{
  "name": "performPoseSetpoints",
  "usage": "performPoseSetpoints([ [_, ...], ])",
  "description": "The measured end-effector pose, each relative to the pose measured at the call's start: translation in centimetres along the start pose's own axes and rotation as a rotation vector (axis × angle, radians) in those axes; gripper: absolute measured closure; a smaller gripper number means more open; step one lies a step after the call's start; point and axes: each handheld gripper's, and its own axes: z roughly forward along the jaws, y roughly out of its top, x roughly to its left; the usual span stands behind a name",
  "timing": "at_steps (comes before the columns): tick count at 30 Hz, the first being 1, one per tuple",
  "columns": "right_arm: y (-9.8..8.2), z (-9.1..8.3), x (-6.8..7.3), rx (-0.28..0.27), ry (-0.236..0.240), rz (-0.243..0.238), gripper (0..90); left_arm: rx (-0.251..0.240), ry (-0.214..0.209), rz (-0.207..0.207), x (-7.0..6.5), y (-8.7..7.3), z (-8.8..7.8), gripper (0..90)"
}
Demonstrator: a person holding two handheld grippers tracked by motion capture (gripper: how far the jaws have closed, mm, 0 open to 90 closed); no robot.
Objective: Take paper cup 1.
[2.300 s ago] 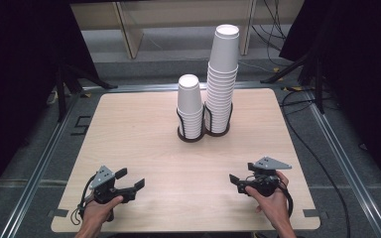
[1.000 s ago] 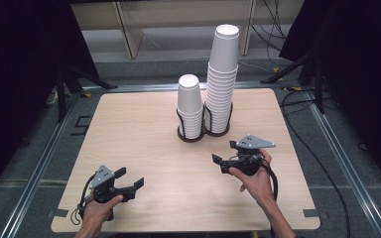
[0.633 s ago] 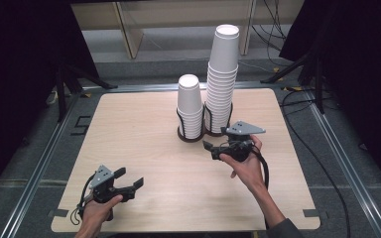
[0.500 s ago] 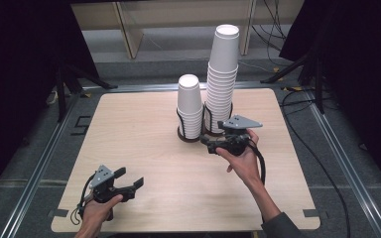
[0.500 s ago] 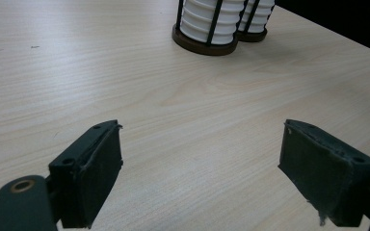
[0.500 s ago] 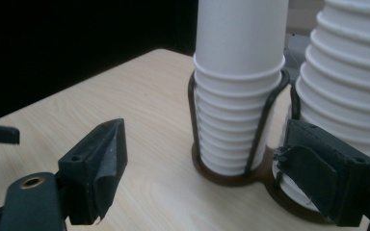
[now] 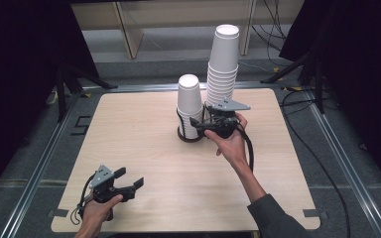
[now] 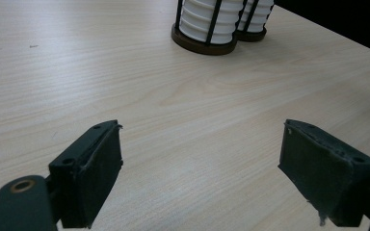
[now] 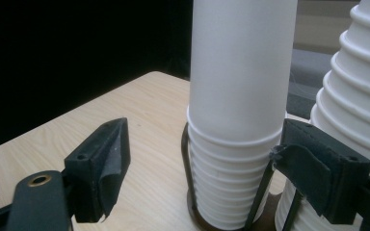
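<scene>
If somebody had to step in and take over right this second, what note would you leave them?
Right gripper: open, empty, raised at the short cup stack, jaws to either side of it, not touching.
Left gripper: open, empty, low over the table near its front left corner.
Both stacks, short one and tall cup stack, stand upside down in the twin wire holder mid-table.
Done: the reach only; no cup lifted.
Left: probably close on the short stack's top cup and lift it off.
</scene>
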Motion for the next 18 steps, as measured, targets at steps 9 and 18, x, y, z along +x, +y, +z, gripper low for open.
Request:
performPoseSetpoints([
  [9, 1.1, 1.2, -0.5, -0.001, -0.035, -0.012, 20.1, 0.001, 0.002, -0.004, 0.0, 0.0, 0.0, 14.4],
  [18, 2.5, 3.3, -0.1, -0.006, -0.097, 0.002, 20.8, -0.004, -0.009, 0.019, 0.2, 0.0, 0.1, 14.4],
])
